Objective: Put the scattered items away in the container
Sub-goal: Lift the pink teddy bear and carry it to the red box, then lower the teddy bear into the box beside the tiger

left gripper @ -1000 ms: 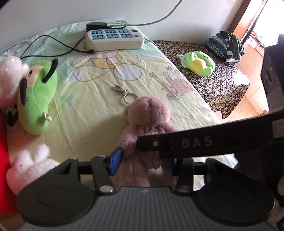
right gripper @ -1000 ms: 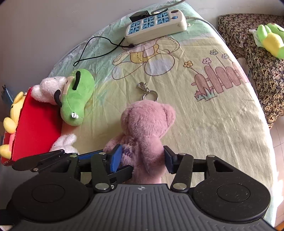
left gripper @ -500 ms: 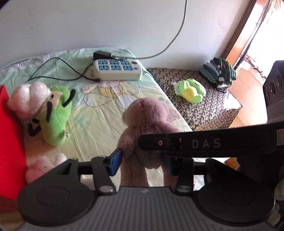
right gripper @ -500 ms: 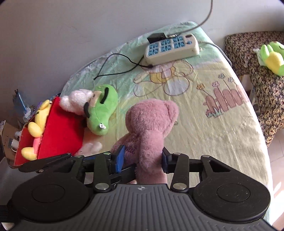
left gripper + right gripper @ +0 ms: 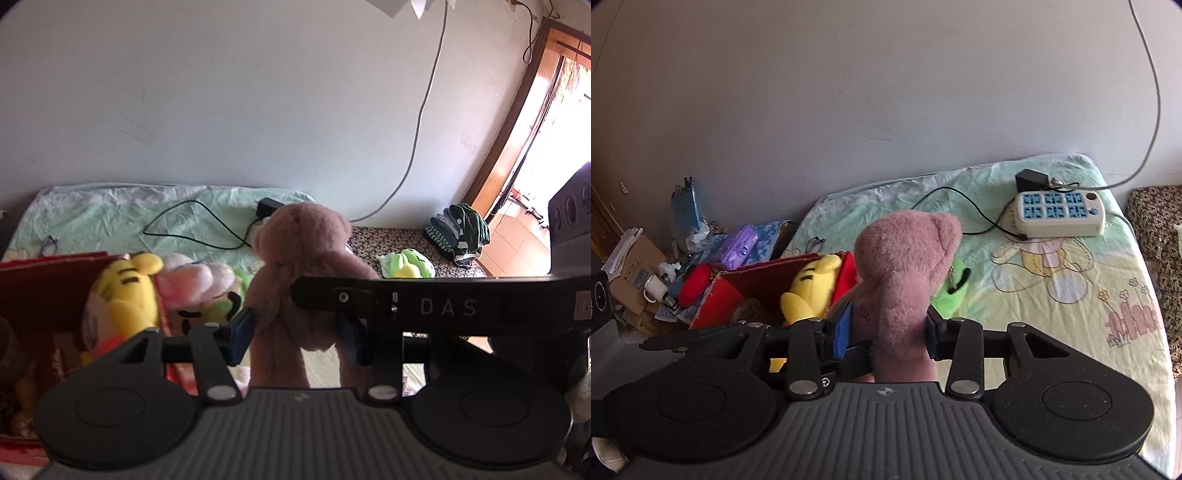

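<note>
A pink-brown plush bear (image 5: 303, 266) hangs upright in the air, gripped by both grippers. My left gripper (image 5: 295, 334) is shut on its lower body. My right gripper (image 5: 888, 328) is shut on the same bear (image 5: 905, 266), and its black finger crosses the left wrist view. The red cardboard box (image 5: 738, 284) stands just left of the bear, with a yellow plush (image 5: 809, 288) leaning in it. The box (image 5: 40, 284) and yellow plush (image 5: 125, 295) also show in the left wrist view. A pink plush (image 5: 192, 277) and a green plush (image 5: 951, 295) lie beside the box.
A white power strip (image 5: 1060, 214) with a black cable lies on the bed sheet (image 5: 1071, 295) near the wall. A patterned bench (image 5: 399, 243) at the right holds a green toy (image 5: 406, 262) and folded clothes (image 5: 458, 229). Clutter (image 5: 665, 258) sits on the floor left of the box.
Both grippers have lifted the bear off the bed and carried it left toward the red box. The views have tilted up to the wall.
</note>
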`<action>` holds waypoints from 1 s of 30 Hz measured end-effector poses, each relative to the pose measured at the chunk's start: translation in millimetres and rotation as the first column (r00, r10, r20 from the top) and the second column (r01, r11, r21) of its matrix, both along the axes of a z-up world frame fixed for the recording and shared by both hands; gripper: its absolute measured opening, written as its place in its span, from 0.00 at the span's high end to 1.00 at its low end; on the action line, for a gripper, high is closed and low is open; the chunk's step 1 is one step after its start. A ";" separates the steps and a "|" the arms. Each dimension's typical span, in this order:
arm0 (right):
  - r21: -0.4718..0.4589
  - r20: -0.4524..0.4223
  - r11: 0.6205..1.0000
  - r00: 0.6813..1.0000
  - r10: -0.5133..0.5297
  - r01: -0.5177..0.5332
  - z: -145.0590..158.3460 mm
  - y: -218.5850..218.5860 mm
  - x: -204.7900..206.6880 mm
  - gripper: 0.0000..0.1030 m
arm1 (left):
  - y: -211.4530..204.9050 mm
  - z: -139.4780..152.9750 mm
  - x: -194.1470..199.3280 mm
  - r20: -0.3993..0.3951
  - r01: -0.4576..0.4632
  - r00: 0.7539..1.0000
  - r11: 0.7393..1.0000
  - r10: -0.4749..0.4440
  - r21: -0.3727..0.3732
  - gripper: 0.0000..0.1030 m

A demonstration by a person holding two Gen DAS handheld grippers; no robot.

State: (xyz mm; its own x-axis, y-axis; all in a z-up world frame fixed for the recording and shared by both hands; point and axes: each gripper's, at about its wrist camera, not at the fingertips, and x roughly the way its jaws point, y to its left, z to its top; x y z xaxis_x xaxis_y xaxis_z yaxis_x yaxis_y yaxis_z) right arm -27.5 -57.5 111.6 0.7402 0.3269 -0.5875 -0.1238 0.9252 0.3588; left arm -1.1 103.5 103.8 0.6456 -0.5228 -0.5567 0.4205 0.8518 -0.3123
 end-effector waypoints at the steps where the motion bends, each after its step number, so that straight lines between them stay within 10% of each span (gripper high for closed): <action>1: 0.002 0.006 1.000 1.000 0.005 -0.005 2.4 11.4 2.9 0.59 | 14.3 2.6 0.4 0.006 -0.006 1.000 1.000 0.006 -0.003 0.55; 15: -0.131 0.067 0.989 0.994 0.083 -0.073 -3.4 176.6 53.8 0.60 | 173.1 -22.3 26.9 -0.039 -0.066 0.997 0.998 0.065 -0.016 0.55; 30: -0.286 -0.101 0.957 0.995 0.022 -0.051 -67.0 223.8 98.2 0.79 | 187.6 -92.1 72.8 -0.218 0.062 0.975 0.996 -0.048 0.058 0.61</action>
